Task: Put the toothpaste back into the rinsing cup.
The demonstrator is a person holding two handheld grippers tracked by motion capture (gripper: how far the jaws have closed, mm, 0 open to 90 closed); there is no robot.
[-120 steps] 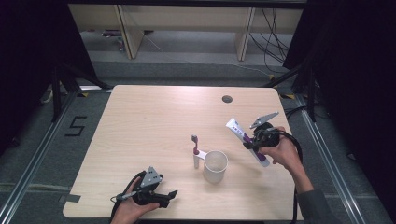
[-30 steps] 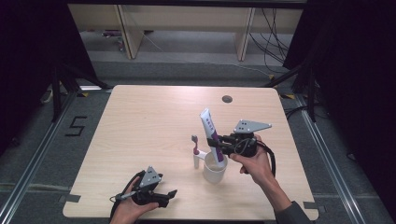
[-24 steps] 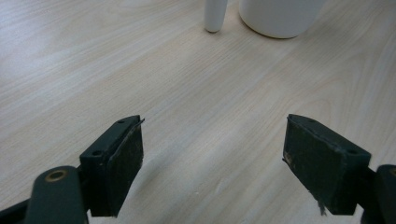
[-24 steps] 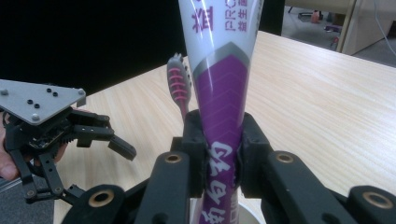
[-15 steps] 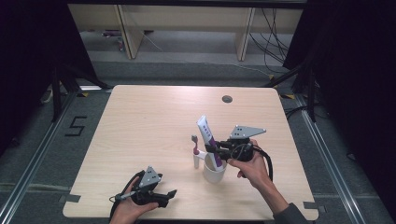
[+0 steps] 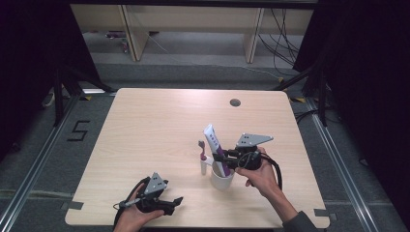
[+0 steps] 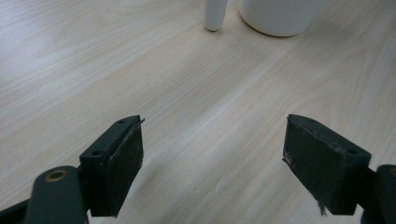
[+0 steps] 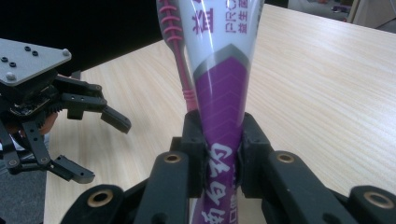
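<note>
A white and purple toothpaste tube (image 6: 212, 141) stands tilted, its lower end inside a white mug (image 6: 222, 180) near the table's front middle. My right gripper (image 6: 226, 158) is shut on the tube just above the mug's rim. The right gripper view shows the pads (image 8: 198, 135) pinching the tube (image 8: 219, 84), with my right gripper (image 8: 223, 140) upright around it. A pink-and-white toothbrush (image 6: 202, 157) stands upright just left of the mug. My left gripper (image 6: 170, 203) rests open at the front left, nothing between its jaws (image 7: 215, 158); the mug's base (image 7: 280, 16) lies ahead of it.
A small dark round hole (image 6: 235, 102) sits near the table's far edge. Bare wood (image 6: 154, 130) spreads across the back and left of the table. The left gripper (image 8: 56, 116) appears off to the left in the right gripper view.
My right gripper carried the tube from right of the mug to over it, then lowered it so the tube's end sits inside. The left gripper stayed put.
</note>
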